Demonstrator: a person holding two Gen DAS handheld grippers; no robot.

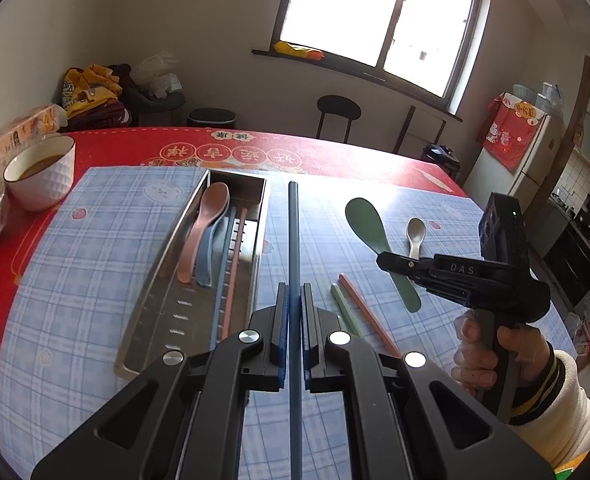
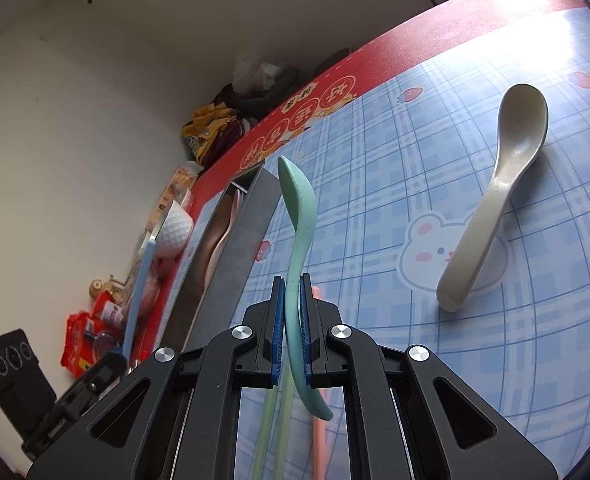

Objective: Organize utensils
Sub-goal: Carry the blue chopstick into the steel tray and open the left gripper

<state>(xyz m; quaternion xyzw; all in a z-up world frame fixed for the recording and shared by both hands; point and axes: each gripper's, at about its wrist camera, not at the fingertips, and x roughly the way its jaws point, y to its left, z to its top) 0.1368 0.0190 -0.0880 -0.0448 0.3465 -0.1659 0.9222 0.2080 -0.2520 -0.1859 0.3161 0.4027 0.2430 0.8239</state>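
Left gripper [image 1: 295,300] is clamped on 1 blue chopstick [image 1: 293,232], held above the mat just right of the metal tray [image 1: 147,320]. Right gripper [image 2: 291,320] is clamped on the green spoon [image 2: 298,216], lifted off the mat. Tray already holds a pink spoon [image 1: 203,232], a blue spoon [image 1: 209,256] and, it seems, 2 chopsticks. Left on the mat: grey spoon [image 2: 495,200], green chopsticks [image 1: 345,312], 1 pink chopstick [image 1: 369,312]. Judged roughly half done.

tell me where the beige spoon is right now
The beige spoon lies loose on the blue checked mat, right of the green spoon in the right claw, its handle across the printed bear.
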